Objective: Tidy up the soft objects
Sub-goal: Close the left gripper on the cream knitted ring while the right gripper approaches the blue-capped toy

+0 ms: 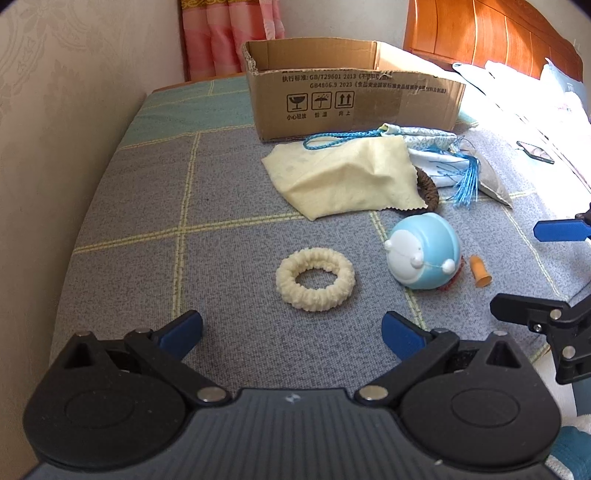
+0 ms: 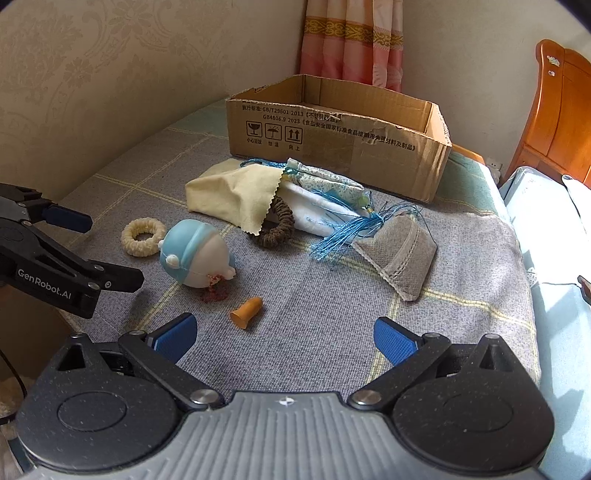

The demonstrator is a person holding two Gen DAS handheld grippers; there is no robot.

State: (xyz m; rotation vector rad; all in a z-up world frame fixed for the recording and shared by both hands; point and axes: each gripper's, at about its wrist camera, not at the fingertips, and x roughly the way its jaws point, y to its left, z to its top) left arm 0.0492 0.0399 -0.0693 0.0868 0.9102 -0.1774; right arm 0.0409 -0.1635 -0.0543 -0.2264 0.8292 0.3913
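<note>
A cream scrunchie (image 1: 315,279) lies on the grey bedspread just ahead of my open, empty left gripper (image 1: 291,332). It also shows in the right wrist view (image 2: 142,236). Beside it lie a blue-and-white squishy toy (image 1: 424,254) (image 2: 195,253) and an orange finger cot (image 1: 479,272) (image 2: 246,312). Further back lie a yellow cloth (image 1: 343,177) (image 2: 236,194), a brown scrunchie (image 2: 277,225), a blue-tasselled pouch (image 2: 325,184) and a grey sachet (image 2: 399,254). My right gripper (image 2: 284,338) is open and empty, close behind the finger cot. An open cardboard box (image 1: 354,99) (image 2: 340,136) stands at the back.
The wall runs along the left side of the bed (image 1: 184,206). A pink curtain (image 2: 351,40) hangs behind the box. A wooden headboard (image 1: 491,33) and sunlit pillows are at the right. A phone (image 1: 535,151) lies on the bedding at the right.
</note>
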